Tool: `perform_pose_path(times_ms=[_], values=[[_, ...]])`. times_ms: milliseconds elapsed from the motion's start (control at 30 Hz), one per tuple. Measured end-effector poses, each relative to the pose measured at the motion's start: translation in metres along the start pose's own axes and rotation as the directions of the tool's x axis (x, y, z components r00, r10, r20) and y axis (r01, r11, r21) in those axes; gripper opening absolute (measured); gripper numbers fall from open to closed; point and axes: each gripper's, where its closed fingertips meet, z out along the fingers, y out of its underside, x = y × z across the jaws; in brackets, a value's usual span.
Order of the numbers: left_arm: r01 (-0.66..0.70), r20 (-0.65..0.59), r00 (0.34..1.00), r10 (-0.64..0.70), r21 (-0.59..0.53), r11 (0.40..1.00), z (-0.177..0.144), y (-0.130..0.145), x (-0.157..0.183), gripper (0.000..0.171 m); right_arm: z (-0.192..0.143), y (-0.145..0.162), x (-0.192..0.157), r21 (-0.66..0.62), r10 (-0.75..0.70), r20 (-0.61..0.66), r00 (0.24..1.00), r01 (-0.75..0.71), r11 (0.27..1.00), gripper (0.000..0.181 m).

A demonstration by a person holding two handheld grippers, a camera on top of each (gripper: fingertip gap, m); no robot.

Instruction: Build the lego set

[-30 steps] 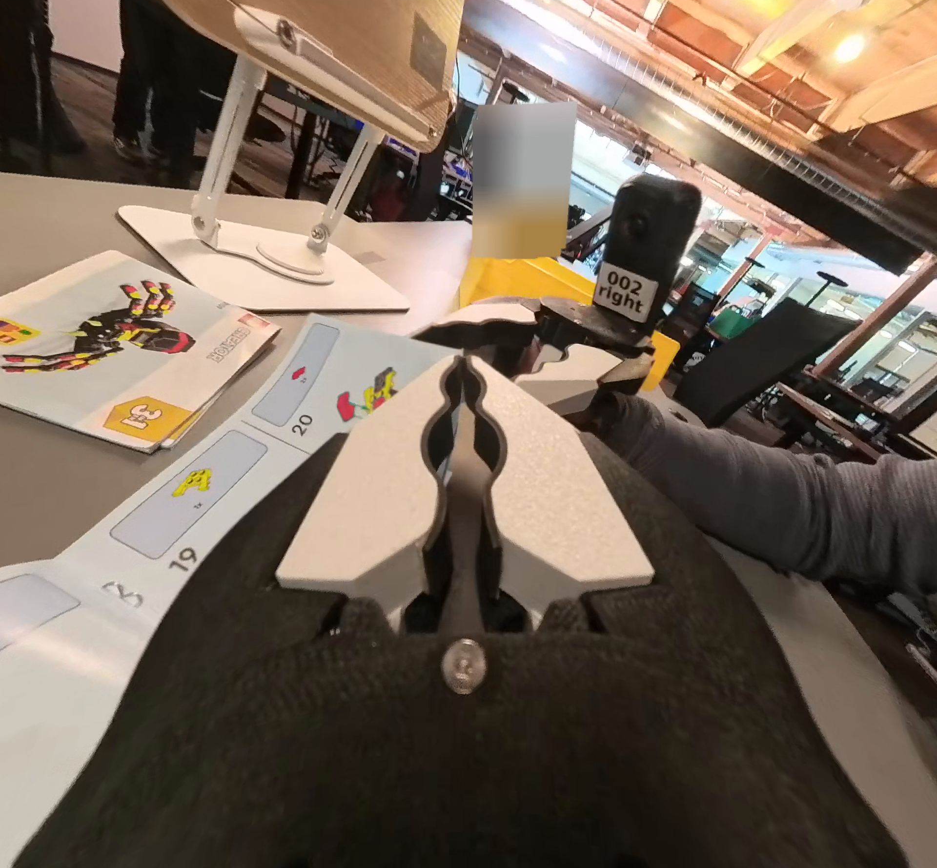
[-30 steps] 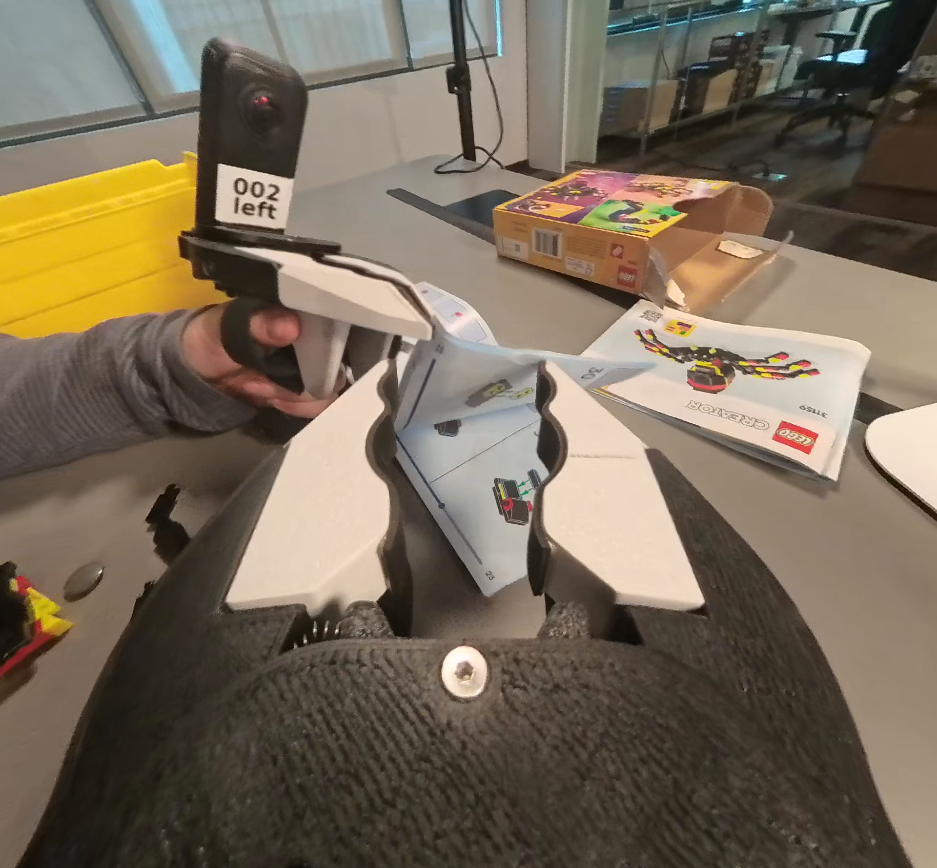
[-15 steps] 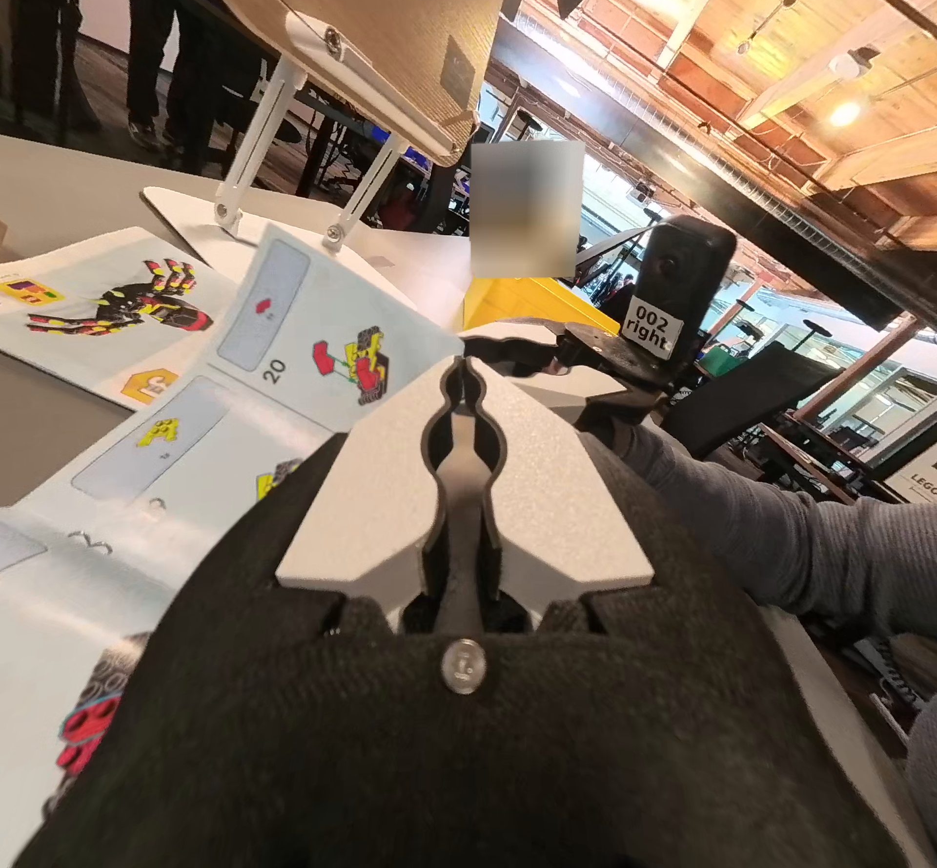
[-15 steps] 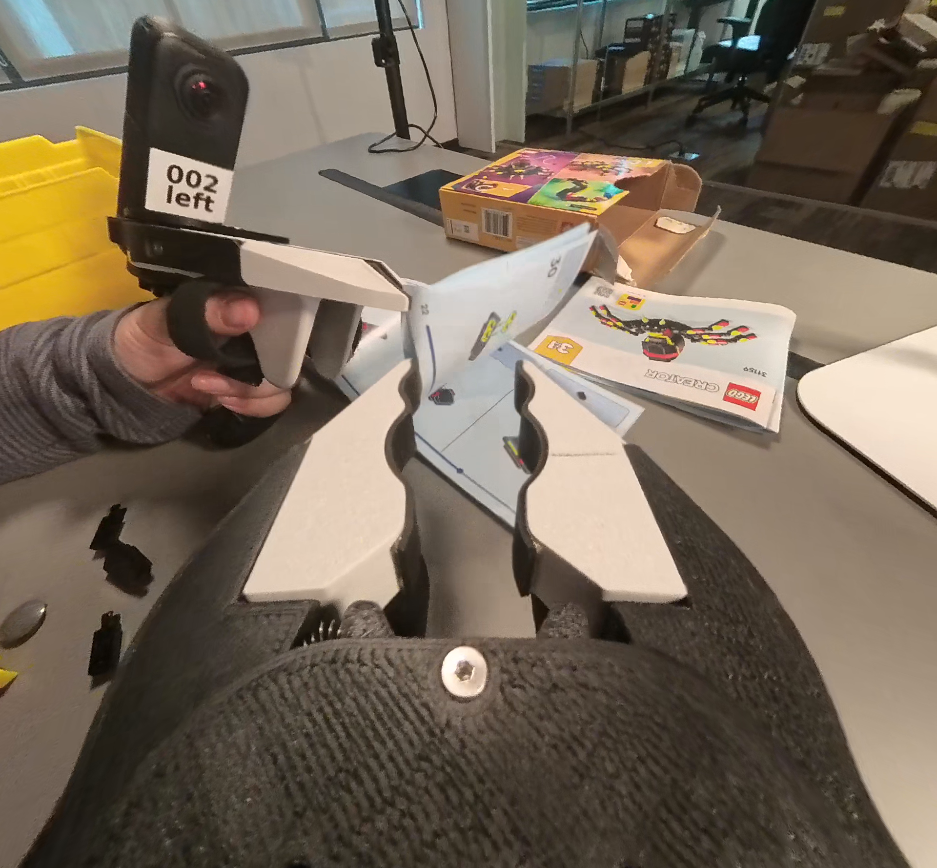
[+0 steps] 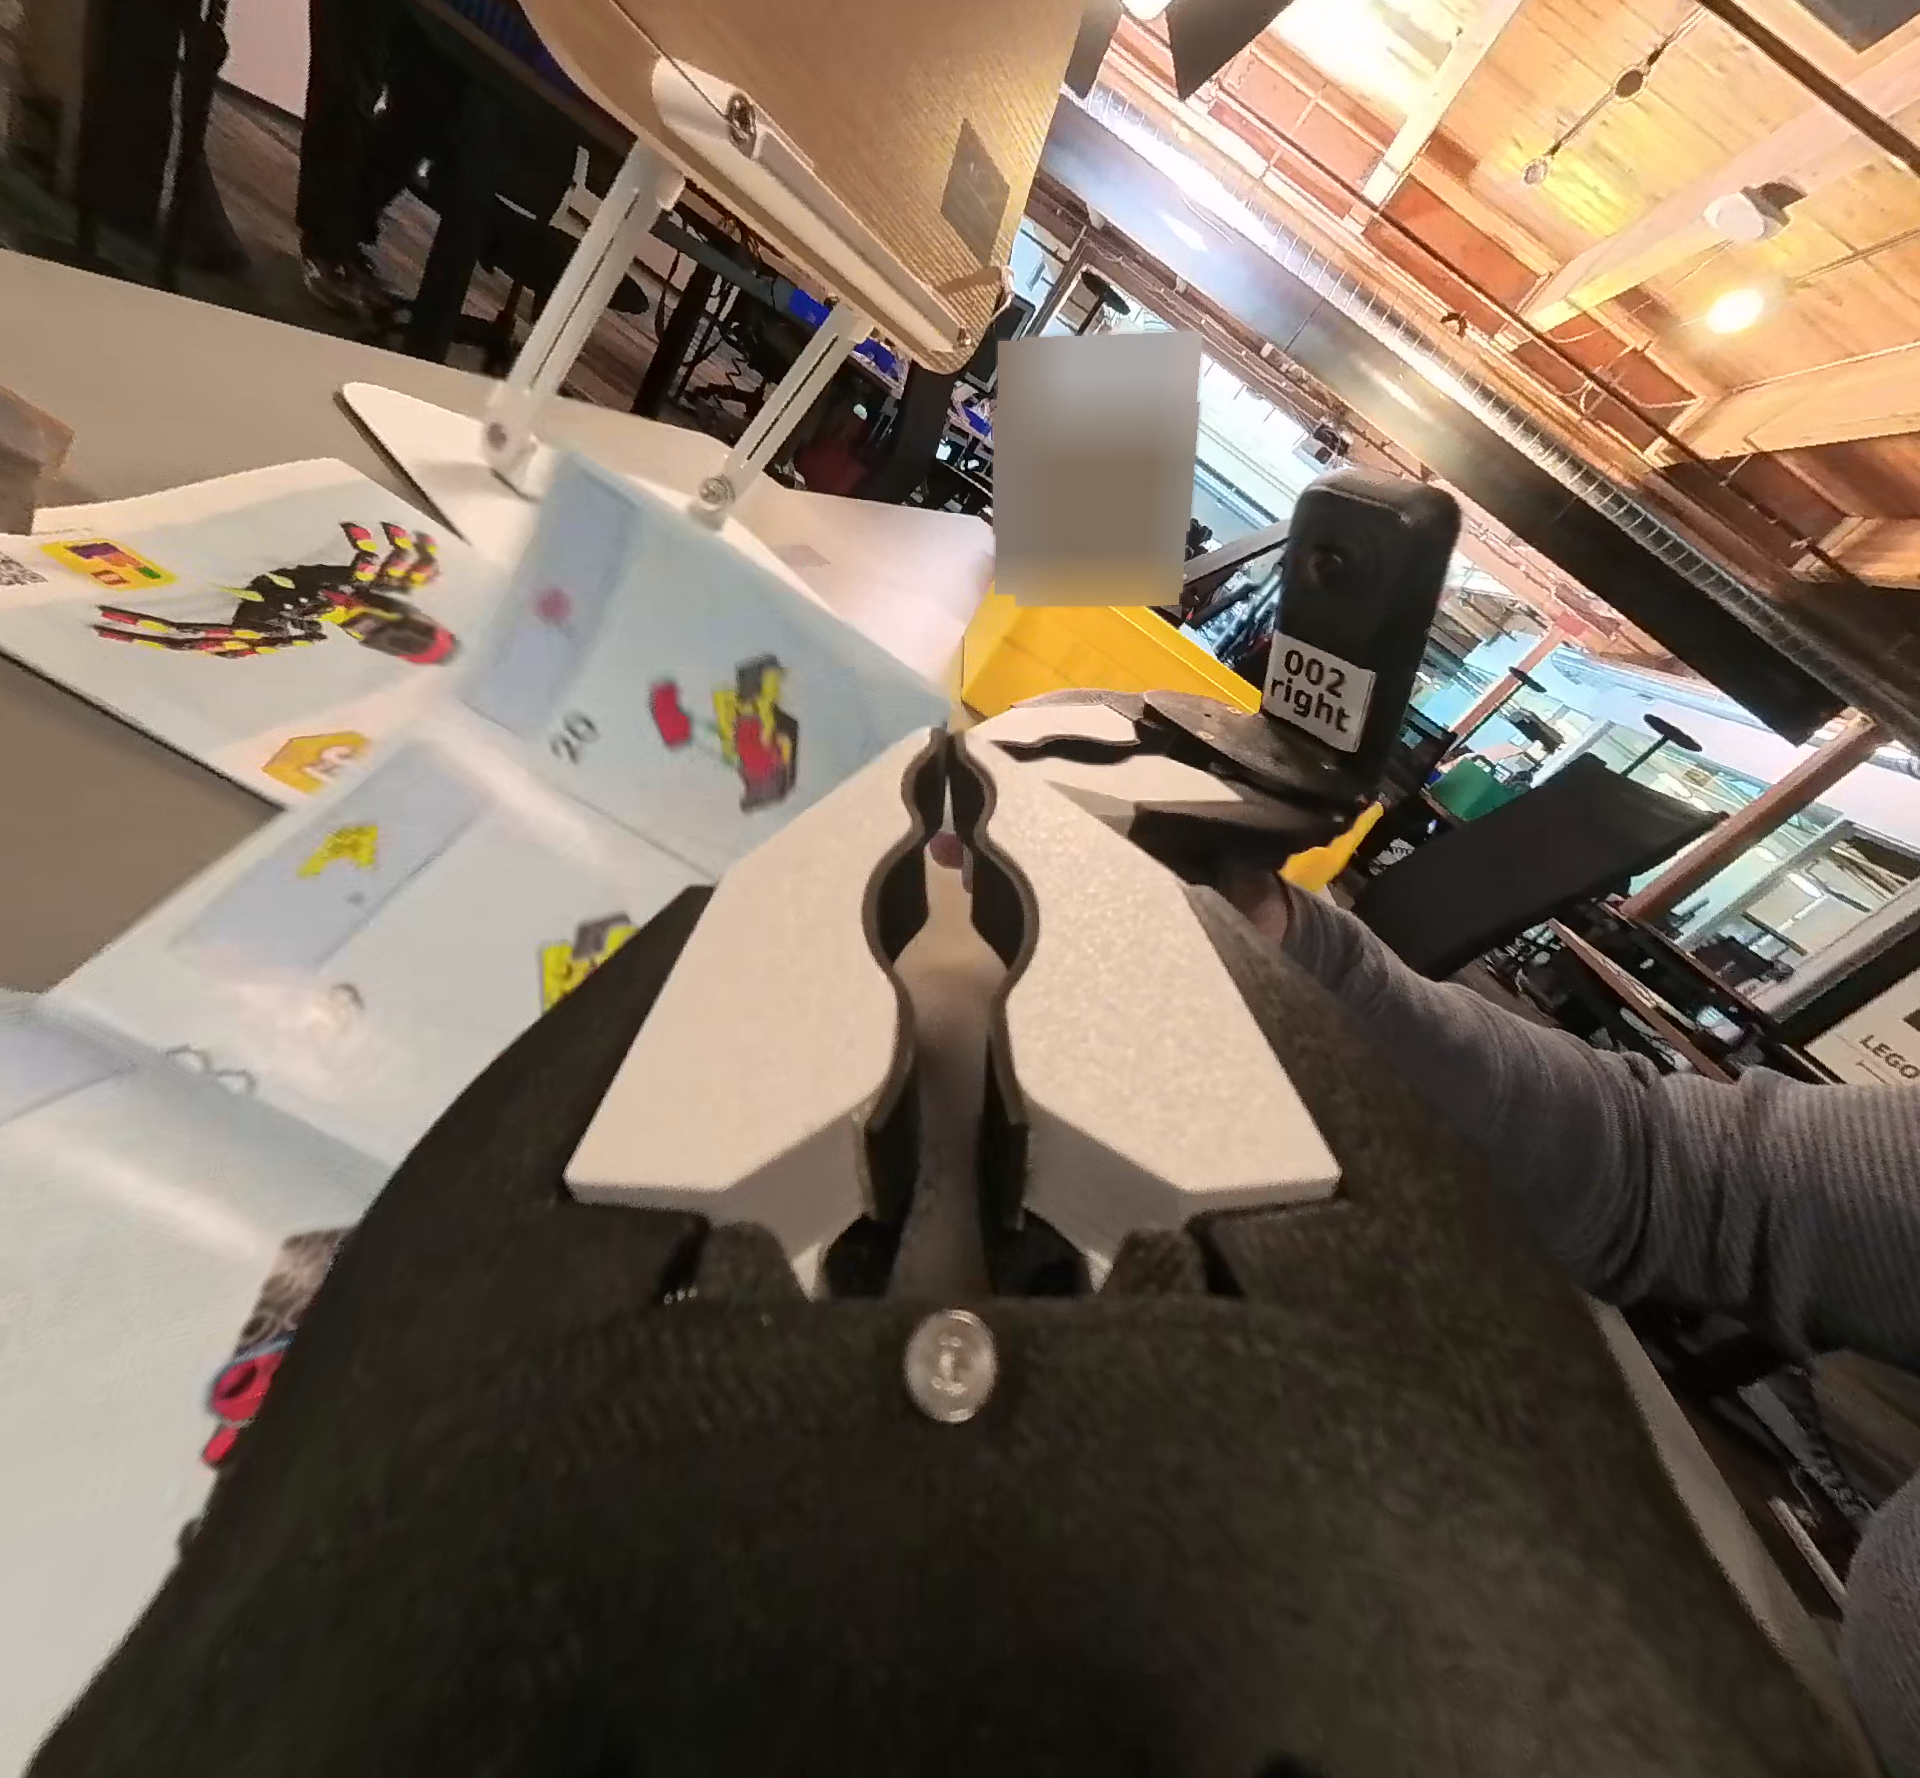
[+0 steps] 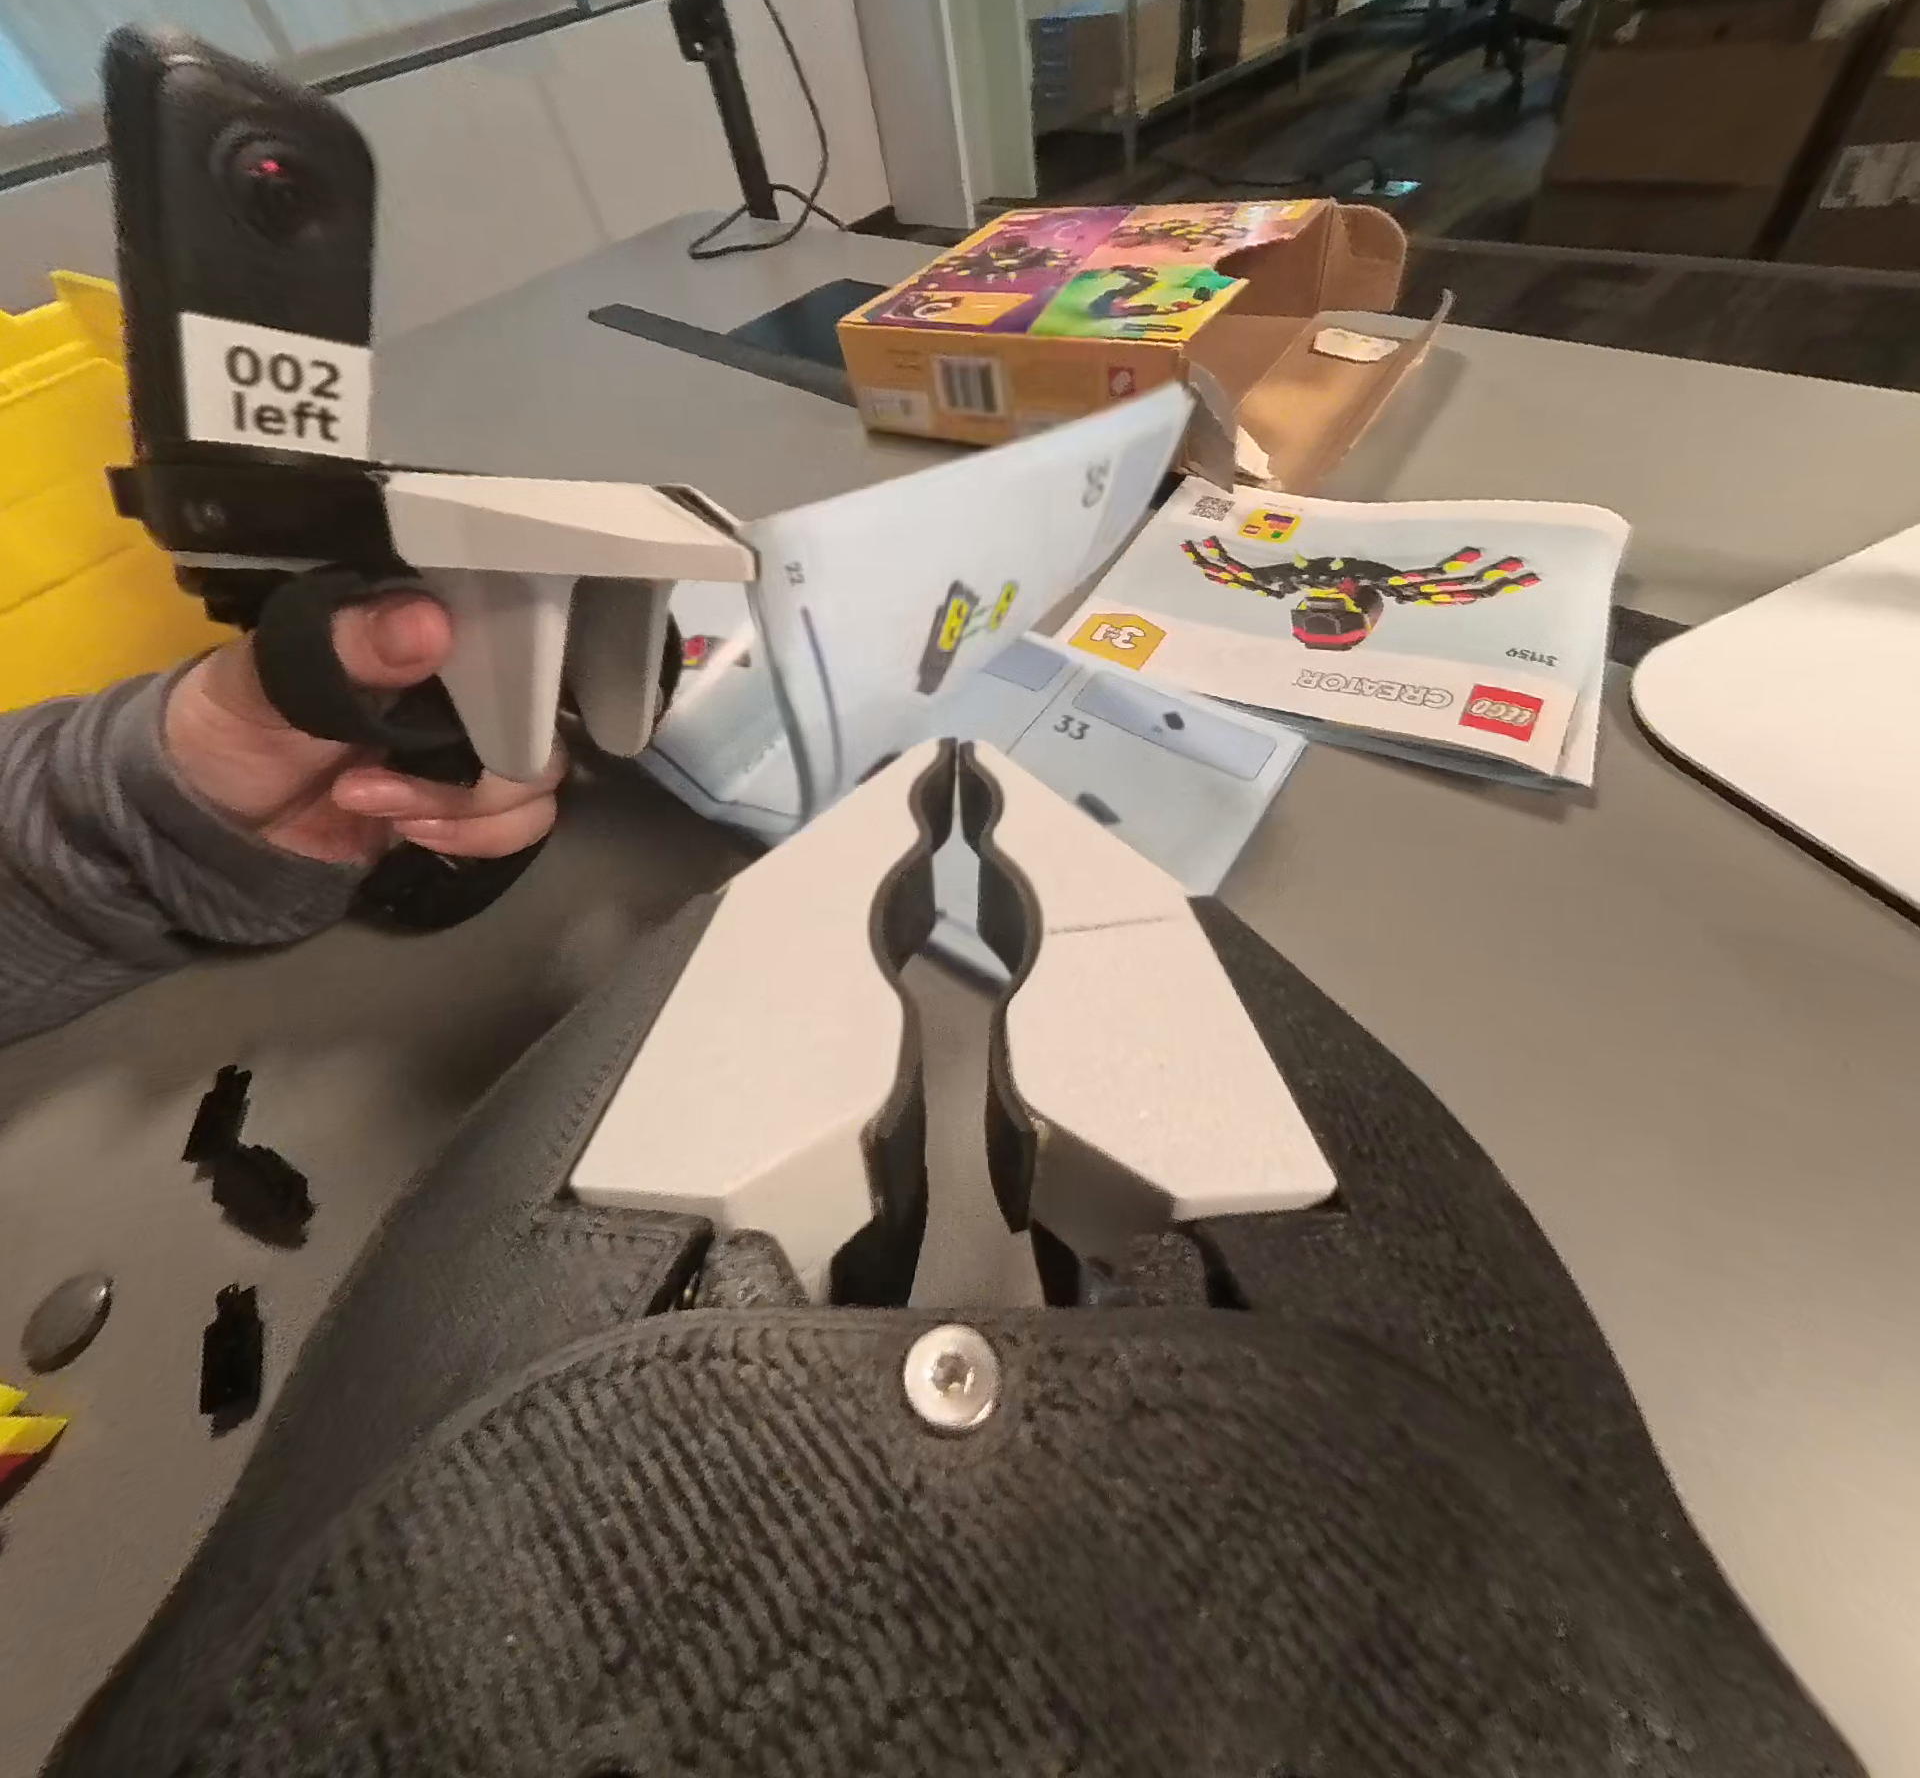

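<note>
The open instruction booklet point(image 6: 1143, 752) lies on the grey surface point(image 6: 1455, 949), one page point(image 6: 935, 565) pinched and lifted by the left tool point(image 6: 748, 554). Judged from here, that page should be carried over in a gentle arc so it does not tear. The right tool point(image 6: 954, 762), spread wide half a second ago, now has its tips together on nothing.
</note>
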Motion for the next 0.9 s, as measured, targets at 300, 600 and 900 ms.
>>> perform_pose_path(times_ms=[300, 600, 900], values=[[-0.118, 0.068, 0.991, 0.115, 0.028, 0.993, -0.003, -0.003, 0.003, 0.0, -0.003, -0.004, -0.018, 0.032, -0.019, 0.132, 0.991, 0.015, 0.999, 0.031], [-0.061, -0.038, 0.997, 0.06, -0.028, 0.998, 0.0, 0.007, 0.014, 0.0, -0.004, -0.012, -0.026, 0.106, -0.143, 0.108, 0.984, 0.131, 0.986, 0.028], [-0.031, -0.039, 0.999, 0.03, -0.028, 0.999, 0.0, 0.007, 0.012, 0.0, -0.007, -0.014, -0.029, 0.13, -0.189, 0.095, 0.977, 0.176, 0.976, 0.008]])
